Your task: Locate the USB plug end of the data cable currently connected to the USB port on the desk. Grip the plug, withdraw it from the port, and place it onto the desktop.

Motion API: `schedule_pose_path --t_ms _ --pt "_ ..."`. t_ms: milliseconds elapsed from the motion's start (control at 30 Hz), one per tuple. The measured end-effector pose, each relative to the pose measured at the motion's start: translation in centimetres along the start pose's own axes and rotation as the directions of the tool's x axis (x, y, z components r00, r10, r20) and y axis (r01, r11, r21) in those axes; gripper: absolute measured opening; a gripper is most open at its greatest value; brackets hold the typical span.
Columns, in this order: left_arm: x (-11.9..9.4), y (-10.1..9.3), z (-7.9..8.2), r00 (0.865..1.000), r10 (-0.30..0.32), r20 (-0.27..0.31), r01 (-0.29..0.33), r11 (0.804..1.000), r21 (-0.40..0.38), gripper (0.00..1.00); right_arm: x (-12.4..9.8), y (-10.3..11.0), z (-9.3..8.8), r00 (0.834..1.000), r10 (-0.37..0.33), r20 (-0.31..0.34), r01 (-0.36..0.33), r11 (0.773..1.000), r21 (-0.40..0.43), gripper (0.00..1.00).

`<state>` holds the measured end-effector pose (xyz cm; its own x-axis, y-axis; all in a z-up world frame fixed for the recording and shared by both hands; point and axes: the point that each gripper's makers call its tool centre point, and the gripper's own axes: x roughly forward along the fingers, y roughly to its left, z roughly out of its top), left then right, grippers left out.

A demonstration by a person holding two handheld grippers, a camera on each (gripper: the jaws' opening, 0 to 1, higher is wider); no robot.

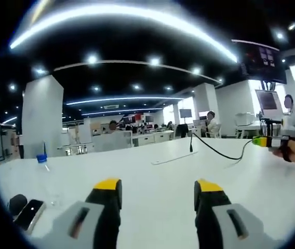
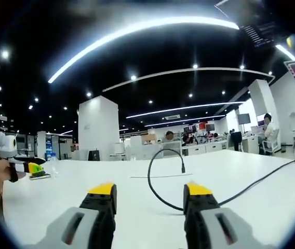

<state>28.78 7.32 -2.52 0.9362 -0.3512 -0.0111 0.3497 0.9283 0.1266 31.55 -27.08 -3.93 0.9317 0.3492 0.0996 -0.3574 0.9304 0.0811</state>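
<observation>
A black data cable [image 2: 152, 184] curves in a loop over the white desk [image 2: 262, 207]. Its plug end [image 2: 183, 167] points straight down at the desktop beside a thin flat strip [image 2: 160, 176]. My right gripper [image 2: 150, 189] is open and empty, short of the loop, and the cable passes behind its right jaw. In the left gripper view the plug [image 1: 191, 144] stands upright far ahead, with the cable [image 1: 225, 154] trailing right. My left gripper [image 1: 158, 185] is open, empty and well short of it. The right gripper [image 1: 268, 141] enters from the right, held by a hand [image 1: 294, 151].
A water bottle [image 1: 42, 163] with a blue cap stands at the desk's left. A phone [image 1: 29, 212] lies by the near-left edge. The left gripper [image 2: 30, 167] and a hand [image 2: 2, 175] show at the far left. Seated people, desks and monitors fill the office behind.
</observation>
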Motion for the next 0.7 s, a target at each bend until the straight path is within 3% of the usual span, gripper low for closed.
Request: schedule_pose_path --t_ms 167,467,700 --pt "0.8 -0.4 1.0 1.000 -0.014 0.020 0.014 1.000 0.001 0.55 0.5 -0.1 0.8 1.000 0.006 0.005 -0.006 1.000 -0.024 0.52" --pt "1.8 -0.4 1.0 0.998 -0.051 0.027 0.052 0.997 -0.065 0.52 1.3 0.0 1.4 1.000 0.012 -0.015 -0.013 0.997 -0.072 0.53" --pt "2.4 0.3 3.0 0.995 -0.040 0.087 0.045 0.997 -0.056 0.53 2.4 -0.2 2.4 1.000 0.011 -0.024 -0.014 0.995 -0.102 0.53"
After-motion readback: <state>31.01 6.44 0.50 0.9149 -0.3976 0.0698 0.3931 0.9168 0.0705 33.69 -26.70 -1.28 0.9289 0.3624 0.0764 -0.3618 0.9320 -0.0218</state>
